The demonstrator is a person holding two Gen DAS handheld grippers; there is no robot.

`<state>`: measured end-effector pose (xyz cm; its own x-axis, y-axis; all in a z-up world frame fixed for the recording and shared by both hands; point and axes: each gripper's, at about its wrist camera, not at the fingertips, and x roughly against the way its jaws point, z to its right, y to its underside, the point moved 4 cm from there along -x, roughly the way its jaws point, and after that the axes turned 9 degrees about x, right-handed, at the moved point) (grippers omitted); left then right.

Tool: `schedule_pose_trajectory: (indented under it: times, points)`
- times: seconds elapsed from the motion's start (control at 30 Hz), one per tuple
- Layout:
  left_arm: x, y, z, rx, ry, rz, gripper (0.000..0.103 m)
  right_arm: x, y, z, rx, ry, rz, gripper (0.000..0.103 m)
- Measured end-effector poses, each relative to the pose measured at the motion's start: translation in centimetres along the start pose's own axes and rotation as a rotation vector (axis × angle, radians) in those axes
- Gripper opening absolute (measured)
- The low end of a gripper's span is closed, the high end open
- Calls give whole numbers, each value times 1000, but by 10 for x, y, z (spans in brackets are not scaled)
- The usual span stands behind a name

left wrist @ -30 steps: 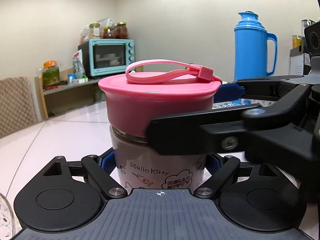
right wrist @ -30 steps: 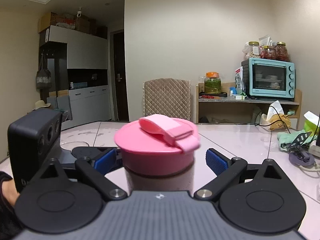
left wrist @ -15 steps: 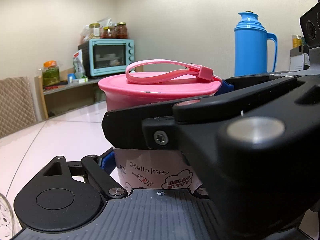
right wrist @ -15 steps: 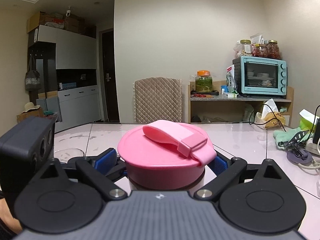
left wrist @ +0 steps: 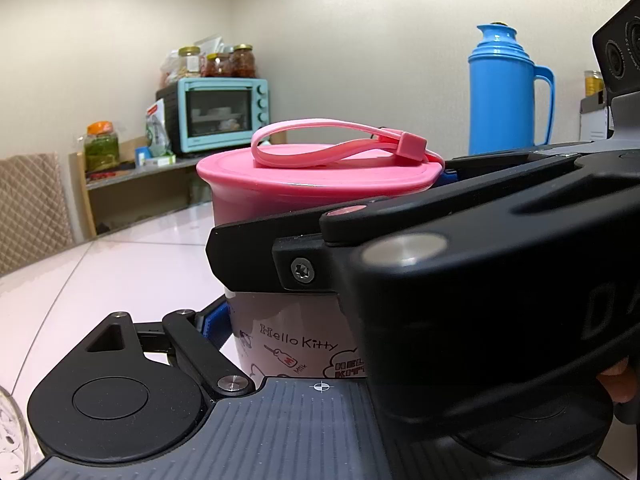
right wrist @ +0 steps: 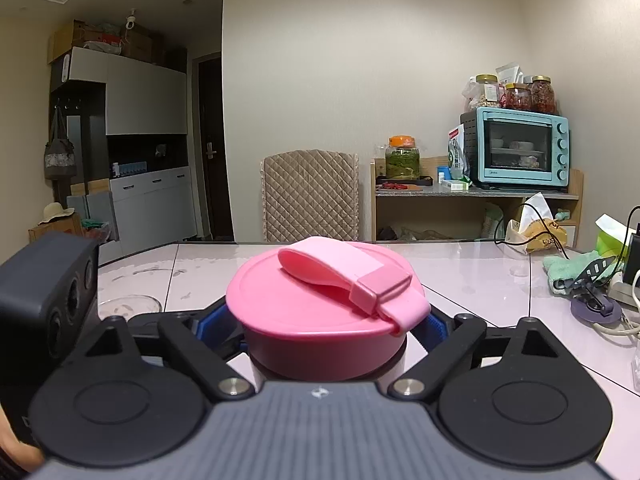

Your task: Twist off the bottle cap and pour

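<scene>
The bottle [left wrist: 296, 336] is standing upright on the pale table [right wrist: 480, 276], its long axis running straight up, with the pink cap [right wrist: 320, 320] on top facing the ceiling and the cap's strap [right wrist: 344, 272] lying folded across the lid. It is sitting well in from the table's far edge, where the quilted chair back [right wrist: 310, 196] is rising behind it. I am gripping the bottle's printed body low down with my left gripper [left wrist: 304, 320], clenched on it from both sides, pointing nearly level and tipped slightly downward. My right gripper [right wrist: 326, 326] is coming in higher, also close to level with a slight downward tilt, crossing over the left one; its jaws have just been closing, with the pink cap between them, and its blue pads [right wrist: 212, 322] are now lying against the cap's sides, so I am grasping the cap. In the left wrist view the right gripper's black body is filling the right side, with a fingertip of my hand [left wrist: 618, 384] showing under it. A blue thermos [left wrist: 504, 92] is standing behind.
</scene>
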<state>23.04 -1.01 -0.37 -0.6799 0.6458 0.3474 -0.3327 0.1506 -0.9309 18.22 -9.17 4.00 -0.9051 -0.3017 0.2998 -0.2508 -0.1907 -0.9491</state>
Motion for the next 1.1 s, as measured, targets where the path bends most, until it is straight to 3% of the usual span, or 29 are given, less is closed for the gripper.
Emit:
schedule_pose_trajectory:
  times: [0.43, 0.6, 0.77, 0.87, 1.1]
  points:
    - [0, 0, 0, -1, 0, 0, 90, 0, 5, 6, 35, -44, 18, 85]
    - [-1, 0, -1, 0, 0, 0, 90, -3, 8, 21, 93, -184, 55, 85]
    - [-4, -3, -3, 0, 0, 0, 90, -11, 11, 47, 154, -425, 113, 85]
    - [-4, -3, -2, 0, 0, 0, 90, -16, 11, 58, 179, -526, 133, 85]
    - [-3, -3, -2, 0, 0, 0, 90, -22, 8, 69, 193, -663, 165, 85]
